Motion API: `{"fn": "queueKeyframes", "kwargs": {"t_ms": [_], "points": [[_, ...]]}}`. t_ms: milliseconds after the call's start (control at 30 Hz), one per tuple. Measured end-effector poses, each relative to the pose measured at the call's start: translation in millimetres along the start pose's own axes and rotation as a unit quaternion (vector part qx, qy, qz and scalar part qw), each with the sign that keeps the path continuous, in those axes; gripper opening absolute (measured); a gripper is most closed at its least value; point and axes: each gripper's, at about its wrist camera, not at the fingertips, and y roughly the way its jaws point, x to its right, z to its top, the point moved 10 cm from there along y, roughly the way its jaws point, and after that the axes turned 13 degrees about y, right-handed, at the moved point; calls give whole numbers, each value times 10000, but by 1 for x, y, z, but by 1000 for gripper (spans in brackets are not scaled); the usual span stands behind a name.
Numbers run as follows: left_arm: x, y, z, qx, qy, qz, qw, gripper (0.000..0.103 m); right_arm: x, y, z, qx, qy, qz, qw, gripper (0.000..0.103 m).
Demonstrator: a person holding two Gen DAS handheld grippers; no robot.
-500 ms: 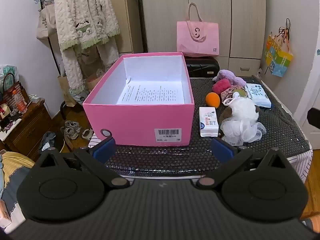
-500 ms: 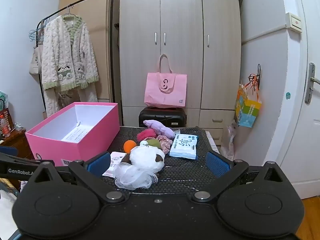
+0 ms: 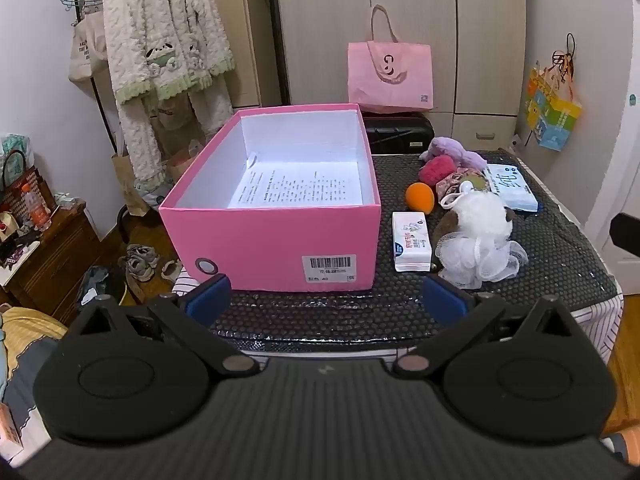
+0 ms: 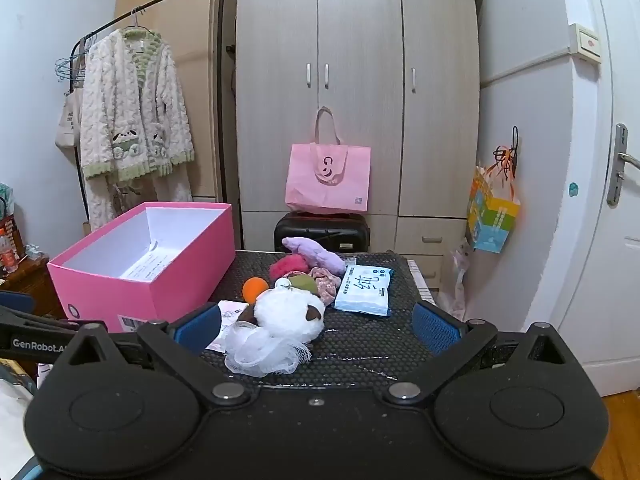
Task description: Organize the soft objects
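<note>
Both tongs stood wide apart and held nothing: the left tongs (image 3: 326,300) hung before the pink box (image 3: 276,240), the right tongs (image 4: 316,326) before the soft things heaped on the desk (image 4: 360,352). The box wore a barcode label (image 3: 329,268) whose small print was too fine to read; a printed sheet (image 3: 300,190) lay inside, its text illegible. "GenRobot" showed on the left arm, cut off at the right view's edge. The blue pack (image 4: 363,290) bore a large Chinese character. A white puff (image 4: 280,330) half hid a brown toy; orange ball (image 4: 255,289), purple plush (image 4: 316,256) and tissue pack (image 3: 411,242) lay beside.
</note>
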Motion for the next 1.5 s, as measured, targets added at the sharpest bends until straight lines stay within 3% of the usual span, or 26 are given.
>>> {"fn": "queueKeyframes", "kwargs": {"t_ms": [300, 1000, 1500], "points": [[1, 1, -1, -17, 13, -105, 9999, 103, 0, -2, 1, -1, -10, -102, 9999, 103], [0, 8, -4, 41, 81, 25, 10000, 103, -2, 7, -7, -180, -80, -174, 9997, 103], [11, -5, 2, 481, 289, -71, 9984, 103, 4, 11, -12, -269, -11, -228, 9994, 103]]}}
